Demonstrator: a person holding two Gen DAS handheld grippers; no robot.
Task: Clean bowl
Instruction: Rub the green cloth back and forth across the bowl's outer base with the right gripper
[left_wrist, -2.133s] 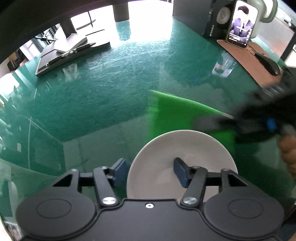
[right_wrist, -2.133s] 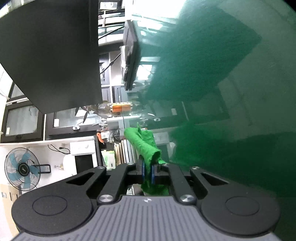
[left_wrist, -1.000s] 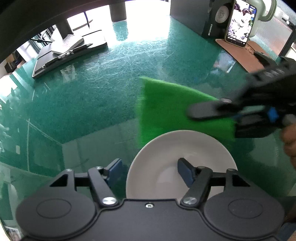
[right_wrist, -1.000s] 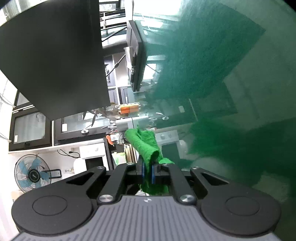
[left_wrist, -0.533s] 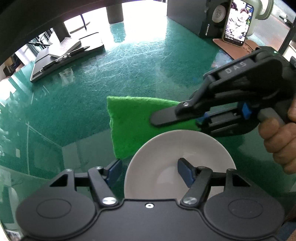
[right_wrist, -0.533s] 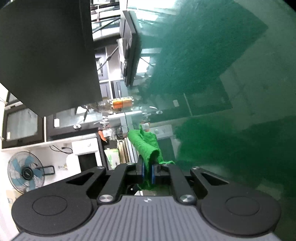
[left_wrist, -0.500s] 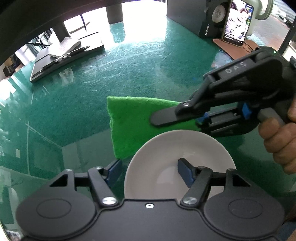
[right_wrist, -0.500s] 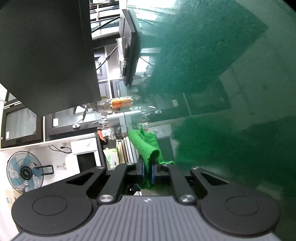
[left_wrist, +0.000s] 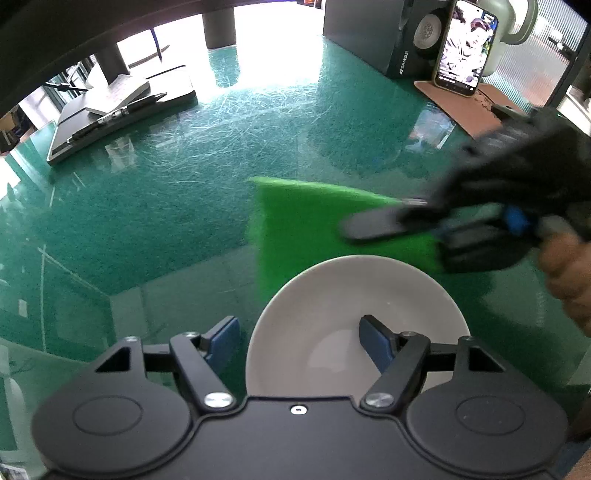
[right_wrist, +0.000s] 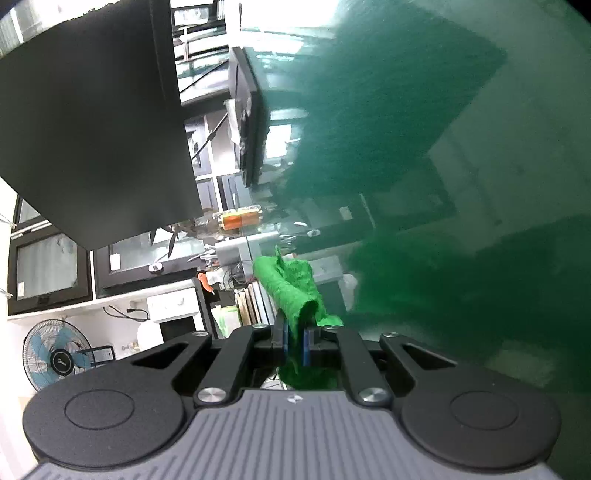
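Over the green worktop (left_wrist: 192, 192): cloth beside bowl
Right hand-held gripper (right_wrist: 294, 345) clenched the green cloth (left_wrist: 314, 221) just beyond the white bowl (left_wrist: 354, 314); left hand-held gripper (left_wrist: 297, 338) was opening astride its rim.

Looks like a home office or study desk: a glossy green desktop (left_wrist: 229, 155) carries a dark speaker (left_wrist: 391, 40) and a propped-up phone (left_wrist: 466, 48) playing video at the far right, next to a brown mouse pad (left_wrist: 469, 107). Far left on the desk sits a dark slab (left_wrist: 122, 114) with an open notebook (left_wrist: 118, 90) and a pen (left_wrist: 136, 107) on it. The right wrist view shows a big black monitor (right_wrist: 92, 122), a standing fan (right_wrist: 55, 354), cluttered white shelves with upright books (right_wrist: 251, 299) and dark-framed windows (right_wrist: 48, 269) behind, so a lived-in room, not a lab.
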